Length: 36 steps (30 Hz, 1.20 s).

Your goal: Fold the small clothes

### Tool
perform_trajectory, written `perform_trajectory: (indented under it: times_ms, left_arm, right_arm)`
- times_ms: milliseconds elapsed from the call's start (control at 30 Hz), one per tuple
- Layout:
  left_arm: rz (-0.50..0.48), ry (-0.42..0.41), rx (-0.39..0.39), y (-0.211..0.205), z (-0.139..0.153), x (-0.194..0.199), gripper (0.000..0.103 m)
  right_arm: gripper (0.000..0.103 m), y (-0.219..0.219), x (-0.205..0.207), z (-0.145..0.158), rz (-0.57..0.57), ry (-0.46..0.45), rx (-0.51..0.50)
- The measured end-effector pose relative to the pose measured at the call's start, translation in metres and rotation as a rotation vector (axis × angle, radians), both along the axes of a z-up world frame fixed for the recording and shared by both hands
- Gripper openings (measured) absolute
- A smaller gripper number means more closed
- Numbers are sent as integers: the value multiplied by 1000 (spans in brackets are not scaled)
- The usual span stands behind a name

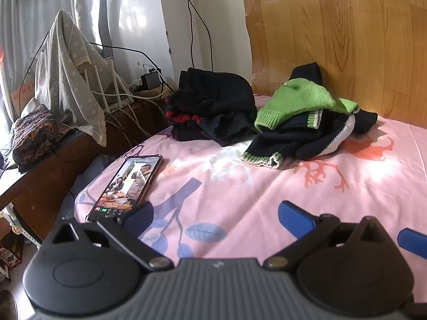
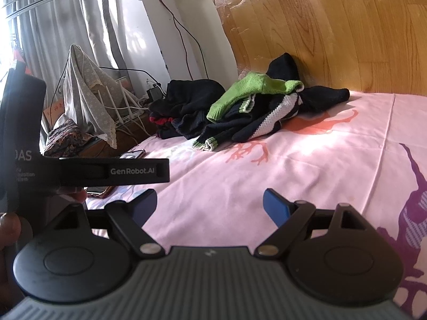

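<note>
A heap of small knitted clothes lies at the far side of the pink bedsheet (image 1: pixel 240 192): a green and navy sweater (image 1: pixel 301 117) on the right and a black and red pile (image 1: pixel 210 106) on the left. Both show in the right wrist view, the sweater (image 2: pixel 253 106) beside the dark pile (image 2: pixel 184 104). My left gripper (image 1: pixel 216 213) is open and empty, low over the near sheet. My right gripper (image 2: pixel 210 202) is open and empty, also short of the clothes. The left gripper's body (image 2: pixel 112 172) crosses the right wrist view at left.
A phone (image 1: pixel 128 184) with a lit screen lies near the bed's left edge, close to my left finger. A wooden side table (image 1: pixel 53 154) with cables, a covered object and a patterned pouch stands left of the bed. A wood-panel wall (image 1: pixel 347 40) rises behind the clothes.
</note>
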<state>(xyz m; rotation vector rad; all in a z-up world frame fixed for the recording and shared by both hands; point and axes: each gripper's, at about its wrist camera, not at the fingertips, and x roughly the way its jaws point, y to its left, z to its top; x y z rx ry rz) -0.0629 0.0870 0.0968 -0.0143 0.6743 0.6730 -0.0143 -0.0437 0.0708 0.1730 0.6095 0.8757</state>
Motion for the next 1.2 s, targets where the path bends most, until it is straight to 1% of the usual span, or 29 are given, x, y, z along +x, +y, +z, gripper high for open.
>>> perform_trajectory:
  times_ms: [200, 400, 600, 1033, 1200]
  left_arm:
    - [13, 0, -1, 1, 0, -1, 103]
    - [42, 3, 19, 2, 0, 0, 103]
    - [44, 8, 36, 1, -1, 1, 103]
    - [52, 34, 16, 4, -4, 3, 103]
    - [75, 47, 9, 6, -5, 4, 103]
  right_arm:
    - [89, 0, 0, 0, 0, 1, 0]
    - [88, 0, 0, 0, 0, 2, 0]
    - [89, 0, 0, -1, 0, 3, 1]
    - [89, 0, -1, -1, 0, 7, 1]
    - [89, 0, -1, -2, 0, 13, 0]
